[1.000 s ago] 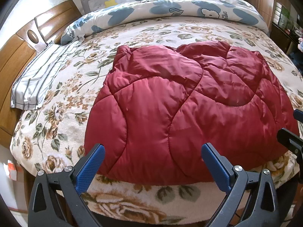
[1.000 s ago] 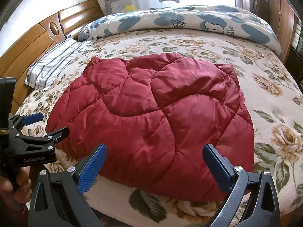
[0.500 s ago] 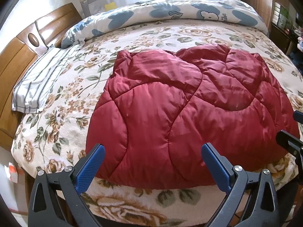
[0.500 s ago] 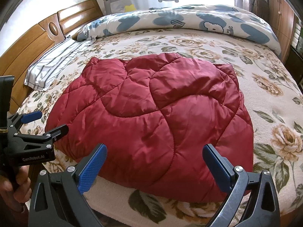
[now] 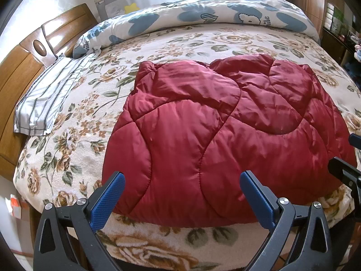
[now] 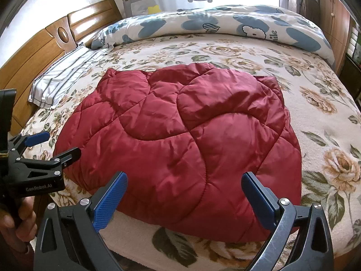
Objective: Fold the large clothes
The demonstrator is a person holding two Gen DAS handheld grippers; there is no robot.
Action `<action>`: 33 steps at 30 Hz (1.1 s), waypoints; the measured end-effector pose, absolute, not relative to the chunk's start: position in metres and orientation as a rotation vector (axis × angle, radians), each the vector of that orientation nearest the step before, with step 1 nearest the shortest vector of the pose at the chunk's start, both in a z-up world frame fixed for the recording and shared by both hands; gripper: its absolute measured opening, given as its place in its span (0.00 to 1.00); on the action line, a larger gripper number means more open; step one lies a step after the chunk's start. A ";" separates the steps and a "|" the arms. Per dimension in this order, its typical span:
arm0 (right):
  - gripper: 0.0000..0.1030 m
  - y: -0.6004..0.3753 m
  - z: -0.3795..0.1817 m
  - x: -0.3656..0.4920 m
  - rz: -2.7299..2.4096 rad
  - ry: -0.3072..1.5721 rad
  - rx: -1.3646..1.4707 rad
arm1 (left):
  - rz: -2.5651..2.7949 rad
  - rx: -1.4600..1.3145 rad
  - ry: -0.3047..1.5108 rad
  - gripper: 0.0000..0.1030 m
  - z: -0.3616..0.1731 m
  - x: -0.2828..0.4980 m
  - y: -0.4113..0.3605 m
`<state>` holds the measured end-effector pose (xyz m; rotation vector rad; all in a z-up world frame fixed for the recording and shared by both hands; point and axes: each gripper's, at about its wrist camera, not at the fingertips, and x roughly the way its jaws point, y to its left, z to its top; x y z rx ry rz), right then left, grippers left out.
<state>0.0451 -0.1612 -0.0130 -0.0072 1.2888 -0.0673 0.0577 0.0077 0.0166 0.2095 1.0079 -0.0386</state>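
Two hand-held grippers spread wide, empty | red quilted coat (image 5: 225, 140) folded on bed (image 5: 67, 149)

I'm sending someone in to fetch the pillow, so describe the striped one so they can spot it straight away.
Start at the wooden headboard on the bed's left side. Lying flat against it, on the rose-patterned bedspread, is the white pillow with thin grey stripes. Unlike the puffy dark red quilted garment mid-bed and the blue-blotched cartoon duvet along the far side, it is thin, rectangular and striped.

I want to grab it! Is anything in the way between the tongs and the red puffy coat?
Nothing visible is. Both tongs, left and right, are open just short of the red quilted coat's near edge, with only flowered bedspread between.
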 end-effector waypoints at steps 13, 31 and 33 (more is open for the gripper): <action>0.98 -0.162 -0.013 0.045 -0.068 1.288 -0.007 | -0.038 0.209 1.007 0.99 0.017 0.058 0.008; 0.98 -0.169 -0.010 0.046 -0.093 1.265 0.011 | -0.036 0.189 1.010 0.99 0.016 0.066 0.011; 0.98 -0.170 -0.010 0.047 -0.095 1.266 0.013 | -0.034 0.182 1.012 0.99 0.016 0.068 0.013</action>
